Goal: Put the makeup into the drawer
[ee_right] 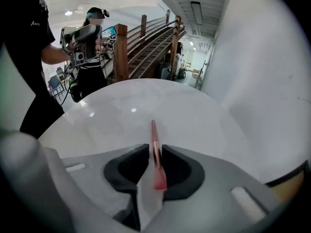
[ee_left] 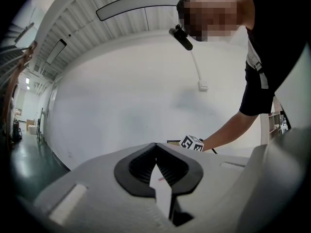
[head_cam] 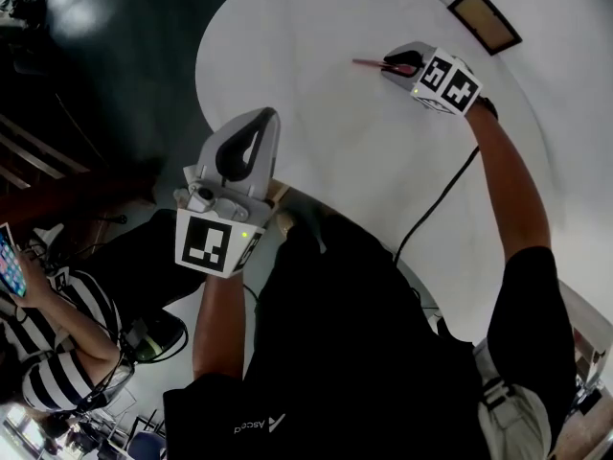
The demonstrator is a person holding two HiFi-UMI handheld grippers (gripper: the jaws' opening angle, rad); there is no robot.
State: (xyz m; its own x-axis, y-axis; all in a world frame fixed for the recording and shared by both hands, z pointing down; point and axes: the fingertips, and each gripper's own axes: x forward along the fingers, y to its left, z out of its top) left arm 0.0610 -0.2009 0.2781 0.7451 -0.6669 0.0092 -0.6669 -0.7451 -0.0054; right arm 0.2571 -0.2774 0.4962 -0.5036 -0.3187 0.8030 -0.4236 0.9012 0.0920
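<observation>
a round white tabletop (head_cam: pixel 316 84) fills the upper middle of the head view. near its upper right lies a thin rose-pink makeup stick (head_cam: pixel 369 63), pointing toward the left of the frame. the right gripper (head_cam: pixel 395 62), a grey two-jaw tool with a black-and-white marker cube (head_cam: pixel 448 82) at its back, tilts down over the stick's right end. in the right gripper view the stick (ee_right: pixel 156 164) runs up between the black pads, its far tip reaching out past them over the tabletop (ee_right: pixel 121 110). the right gripper (ee_right: pixel 155 145) has its jaws a little apart, one on either side of the stick, with a sliver of white showing along the stick's left side, so the pads are not seen pressing on it

further toward the upper right corner of the head view, well apart from the stick, a flat rectangular thing with a dark rim and a tan inside (head_cam: pixel 484 19) lies on the tabletop. a black cable (head_cam: pixel 431 209) trails from the right gripper down across the white surface

the left gripper (head_cam: pixel 263 113) is at the lower left of the tabletop's rim, its own marker cube (head_cam: pixel 215 242) toward the bottom of the frame. in the left gripper view the left gripper (ee_left: pixel 156 144) has its jaws together with nothing between them, and the right gripper's cube (ee_left: pixel 192 142) shows beyond

at the lower left of the head view sits a person in a striped shirt (head_cam: pixel 48 372)
</observation>
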